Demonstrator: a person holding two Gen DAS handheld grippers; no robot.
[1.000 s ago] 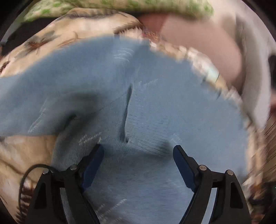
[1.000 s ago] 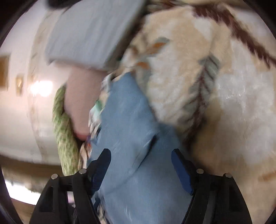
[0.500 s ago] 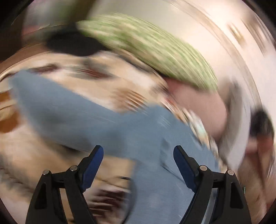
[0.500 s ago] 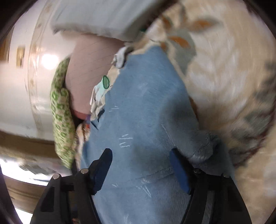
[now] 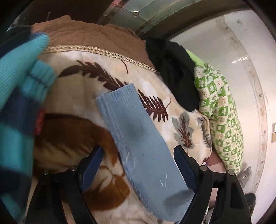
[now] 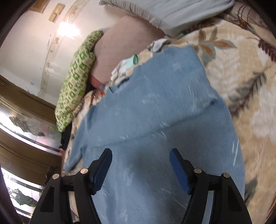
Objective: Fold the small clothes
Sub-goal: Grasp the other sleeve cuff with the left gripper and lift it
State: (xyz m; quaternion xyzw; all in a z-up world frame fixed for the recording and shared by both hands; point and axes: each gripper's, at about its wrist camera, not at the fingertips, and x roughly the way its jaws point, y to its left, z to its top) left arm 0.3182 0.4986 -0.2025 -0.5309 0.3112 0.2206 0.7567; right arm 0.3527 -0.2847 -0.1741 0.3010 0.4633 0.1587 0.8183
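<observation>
The light blue knit garment lies spread on a cream blanket patterned with brown and grey leaves. In the right wrist view its body fills the middle of the picture, with a soft fold running across it just beyond the fingertips. In the left wrist view one long, narrow part of it, a sleeve by its ribbed end, stretches flat and slantwise across the blanket, its cuff pointing away from the camera.

The left gripper hangs over that sleeve with its jaws wide apart; the blue pads stand to either side of the cloth and do not press on it, so it holds nothing. The right gripper is likewise spread over the body of the garment, its pads clear of the fabric and nothing caught between them.

At the left edge of the left view a blurred turquoise and navy striped knit with a small red tag fills the foreground. Beyond the blanket's braided border lies a brown cover, a black cloth and a green-and-cream checked pillow. The right view also shows a pink cushion, a grey folded cloth and a white wall.
</observation>
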